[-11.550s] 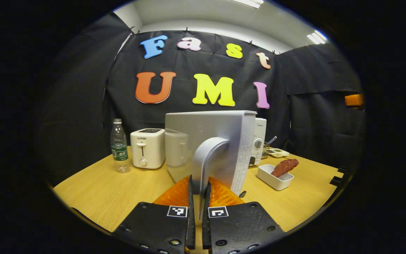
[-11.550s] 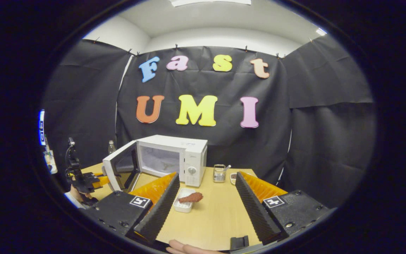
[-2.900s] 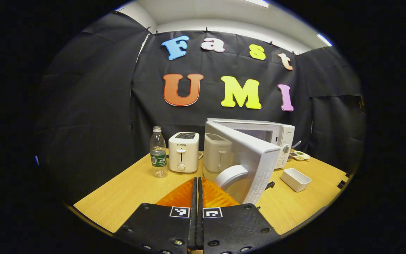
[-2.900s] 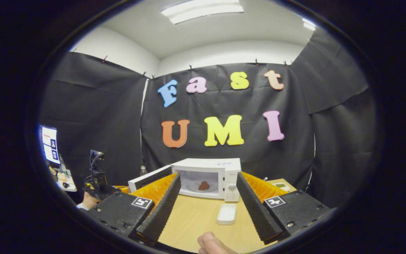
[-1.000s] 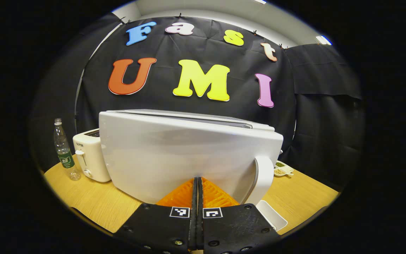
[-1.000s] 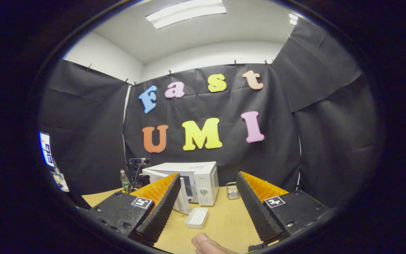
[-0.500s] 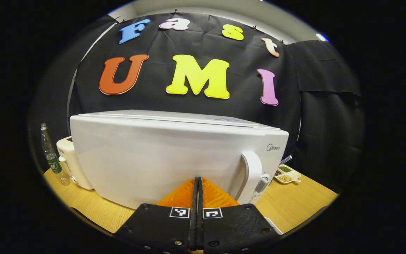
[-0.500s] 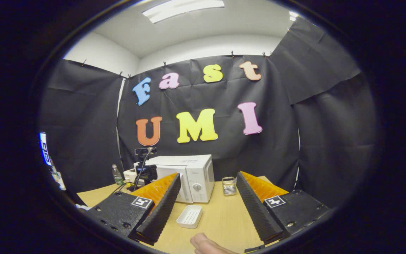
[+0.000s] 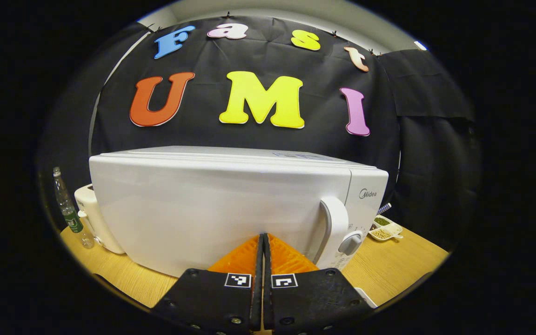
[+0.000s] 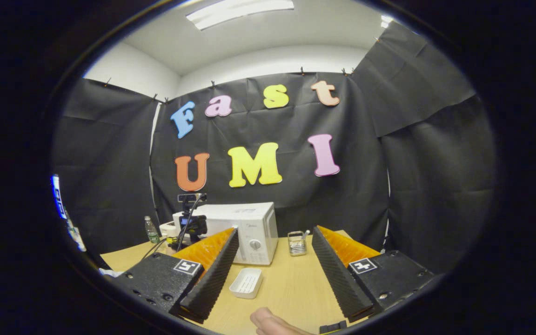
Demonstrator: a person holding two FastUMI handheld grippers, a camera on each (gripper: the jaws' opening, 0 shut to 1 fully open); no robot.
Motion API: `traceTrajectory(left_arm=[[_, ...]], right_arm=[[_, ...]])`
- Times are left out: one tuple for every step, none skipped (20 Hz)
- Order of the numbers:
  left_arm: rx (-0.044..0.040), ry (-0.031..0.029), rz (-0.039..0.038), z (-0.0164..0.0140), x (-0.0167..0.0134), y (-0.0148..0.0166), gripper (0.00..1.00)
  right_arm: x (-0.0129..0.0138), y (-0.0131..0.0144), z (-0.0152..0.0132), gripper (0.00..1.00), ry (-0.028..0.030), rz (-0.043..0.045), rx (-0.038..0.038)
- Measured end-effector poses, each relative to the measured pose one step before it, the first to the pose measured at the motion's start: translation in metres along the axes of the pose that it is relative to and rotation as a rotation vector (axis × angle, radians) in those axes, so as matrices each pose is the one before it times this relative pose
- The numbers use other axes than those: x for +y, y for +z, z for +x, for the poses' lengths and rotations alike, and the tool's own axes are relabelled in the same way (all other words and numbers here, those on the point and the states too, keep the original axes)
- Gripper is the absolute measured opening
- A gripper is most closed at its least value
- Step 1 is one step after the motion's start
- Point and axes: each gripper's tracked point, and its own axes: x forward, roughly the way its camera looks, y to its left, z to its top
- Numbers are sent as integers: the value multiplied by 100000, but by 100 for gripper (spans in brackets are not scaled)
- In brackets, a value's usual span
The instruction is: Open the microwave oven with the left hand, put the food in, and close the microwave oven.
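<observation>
The white microwave (image 9: 212,200) stands close in front of me in the left gripper view, its door flush with the body and the curved handle (image 9: 335,228) at the door's right edge. My left gripper (image 9: 262,239) is shut with nothing between its fingers, its tips against the lower part of the door. In the right gripper view the microwave (image 10: 249,228) sits farther off with the left gripper (image 10: 189,228) in front of it. My right gripper (image 10: 272,253) hangs open above the table, holding nothing. The food is hidden inside.
An empty white dish (image 10: 246,283) lies on the wooden table (image 10: 291,288) before the microwave. A toaster (image 9: 92,218) and a water bottle (image 9: 67,209) stand left of it. A small metal rack (image 10: 297,244) and a dish of condiments (image 9: 384,228) sit to its right. A finger (image 10: 272,323) shows at the bottom.
The microwave door has swung from half open to fully closed under the push of my shut left gripper. The right gripper stayed open and drifted slightly.
</observation>
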Motion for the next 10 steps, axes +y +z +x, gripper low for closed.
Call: traceTrajectory(left_arm=[[-157,-1207,-1681,29,7,162,2],[578,-911,-1776,-107,-85,-107,1],[508,352,-719,-28,141,-71,1],[2750,2373,789,-277,571,-543,1],[2083,1963,952,-479,365,-323,1],[1075,-48,513,-686,-182,-107,1],[-316,-129,610,-950,-160,349,1],[-671,-490,713,-852,-221,230,2],[-415,433,903,-1182,-120,369,5],[-18,1604,1063,-817,168,25,4]], right_arm=[[46,181,-207,100,-393,-275,-516],[16,14,-241,100,-572,-222,123],[-23,-31,-308,100,-471,-144,189],[61,-27,-270,100,-272,185,223],[106,-120,-220,100,-44,231,447],[185,20,-241,90,21,11,406],[104,-25,-263,100,-19,-40,345],[164,52,-256,100,41,188,-2],[131,60,-276,100,-34,232,2],[118,161,-155,100,-103,302,-314]])
